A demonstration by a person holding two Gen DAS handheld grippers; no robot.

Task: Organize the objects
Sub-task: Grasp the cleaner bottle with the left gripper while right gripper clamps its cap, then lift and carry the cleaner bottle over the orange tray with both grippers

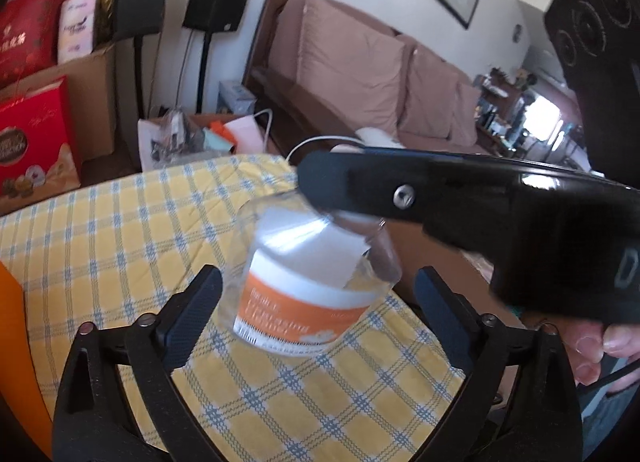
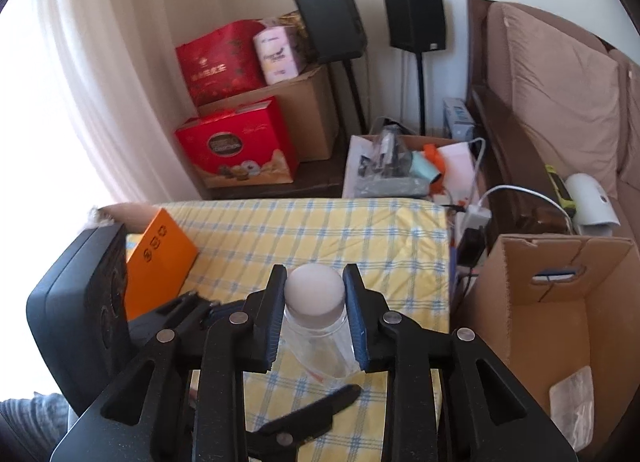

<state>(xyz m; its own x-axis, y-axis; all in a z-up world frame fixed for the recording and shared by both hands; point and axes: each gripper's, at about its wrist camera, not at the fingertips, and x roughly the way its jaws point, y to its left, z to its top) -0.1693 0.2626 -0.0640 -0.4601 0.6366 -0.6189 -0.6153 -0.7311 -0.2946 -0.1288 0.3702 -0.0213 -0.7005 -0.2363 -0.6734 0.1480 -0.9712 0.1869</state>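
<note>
A clear plastic jar (image 1: 308, 274) with an orange and white label hangs tilted above the yellow checked cloth (image 1: 120, 230). My right gripper (image 2: 314, 282) is shut on its frosted white lid (image 2: 314, 289), with the clear body (image 2: 320, 346) below. In the left wrist view the right gripper (image 1: 440, 198) reaches in from the right over the jar. My left gripper (image 1: 316, 290) is open and empty, its fingers apart on both sides of the jar without touching it. Part of the left gripper (image 2: 188, 314) shows low left of the jar in the right wrist view.
An orange box (image 2: 160, 258) lies on the cloth at the left. An open cardboard box (image 2: 560, 322) stands to the right of the table, with a plastic bag inside. Red gift boxes (image 2: 236, 142), speakers (image 2: 332, 22), a cluttered bin (image 2: 400, 166) and a brown sofa (image 2: 552, 94) lie beyond.
</note>
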